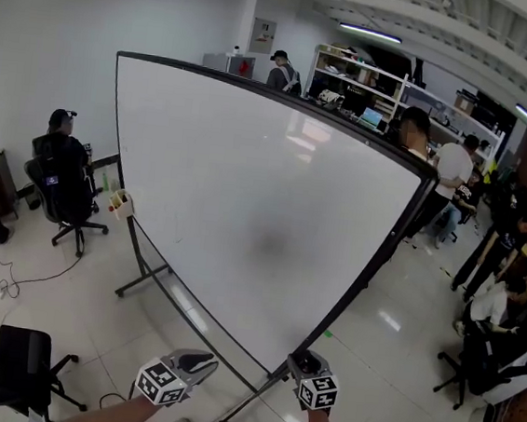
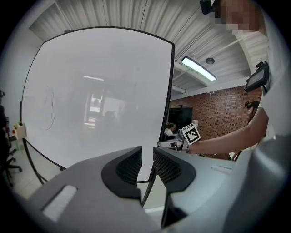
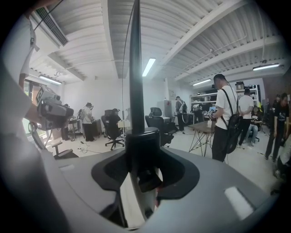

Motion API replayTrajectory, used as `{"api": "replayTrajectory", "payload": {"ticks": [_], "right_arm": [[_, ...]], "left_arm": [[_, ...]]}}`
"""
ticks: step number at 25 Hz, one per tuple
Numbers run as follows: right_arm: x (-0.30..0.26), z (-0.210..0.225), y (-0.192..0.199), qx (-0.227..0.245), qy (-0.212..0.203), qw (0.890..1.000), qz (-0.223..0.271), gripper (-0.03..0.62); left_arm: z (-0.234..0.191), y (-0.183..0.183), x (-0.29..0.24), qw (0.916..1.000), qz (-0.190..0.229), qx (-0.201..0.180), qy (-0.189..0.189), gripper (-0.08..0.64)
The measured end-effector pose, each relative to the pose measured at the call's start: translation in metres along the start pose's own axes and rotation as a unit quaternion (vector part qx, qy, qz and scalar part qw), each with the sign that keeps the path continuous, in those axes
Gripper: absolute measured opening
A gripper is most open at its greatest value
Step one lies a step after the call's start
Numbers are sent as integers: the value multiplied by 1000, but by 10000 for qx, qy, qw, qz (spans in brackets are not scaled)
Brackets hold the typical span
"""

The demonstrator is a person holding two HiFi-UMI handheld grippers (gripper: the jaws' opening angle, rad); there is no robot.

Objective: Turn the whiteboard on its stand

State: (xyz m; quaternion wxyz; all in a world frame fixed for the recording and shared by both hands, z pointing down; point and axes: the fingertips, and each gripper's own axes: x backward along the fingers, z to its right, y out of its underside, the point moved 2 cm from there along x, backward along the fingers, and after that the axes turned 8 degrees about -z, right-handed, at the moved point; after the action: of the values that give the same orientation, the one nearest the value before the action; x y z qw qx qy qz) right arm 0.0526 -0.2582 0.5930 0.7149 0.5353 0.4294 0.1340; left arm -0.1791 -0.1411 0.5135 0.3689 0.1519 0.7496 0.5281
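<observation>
**On its wheeled stand: whiteboard tilted, right gripper clamped at its lower corner**

Mid-floor of the workshop, the whiteboard [image 1: 265,196] sits on its black stand [image 1: 140,272]. Its surface is blank and its black frame slants down from upper left to lower right in the head view. Right gripper [image 1: 308,367] is at the board's lower near corner, jaws pressed on a black round fitting of the frame. In the right gripper view the frame runs straight up edge-on from between the jaws. Left gripper [image 1: 193,365] is just beside it, under the bottom edge and not touching the board. Its jaws stand a narrow gap apart with nothing between them, only the board surface behind.

A small tray of markers [image 1: 119,204] hangs at the board's left edge. Past that edge a person sits in a black office chair [image 1: 68,204]. Another black chair [image 1: 23,358] is near the lower left. Behind the board's top edge are shelves [image 1: 361,85] and several standing people. A brick wall [image 2: 213,109] shows in the left gripper view.
</observation>
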Motion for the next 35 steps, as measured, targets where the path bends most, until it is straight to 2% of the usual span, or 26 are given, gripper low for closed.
{"api": "replayTrajectory", "payload": {"ticks": [6, 18, 24, 35], "right_arm": [[8, 9, 1, 114, -148, 9998, -47, 184], [25, 20, 8, 181, -259, 9994, 102, 184], [47, 27, 16, 167, -167, 9997, 55, 184], [88, 52, 29, -16, 16, 9999, 99, 181]], "left_arm": [[27, 0, -17, 9999, -102, 42, -50, 98], [39, -3, -15, 9990, 34, 101, -425, 98], [40, 3, -6, 9987, 32, 106, -504, 98], [35, 32, 6, 9964, -258, 308, -740, 98]]}}
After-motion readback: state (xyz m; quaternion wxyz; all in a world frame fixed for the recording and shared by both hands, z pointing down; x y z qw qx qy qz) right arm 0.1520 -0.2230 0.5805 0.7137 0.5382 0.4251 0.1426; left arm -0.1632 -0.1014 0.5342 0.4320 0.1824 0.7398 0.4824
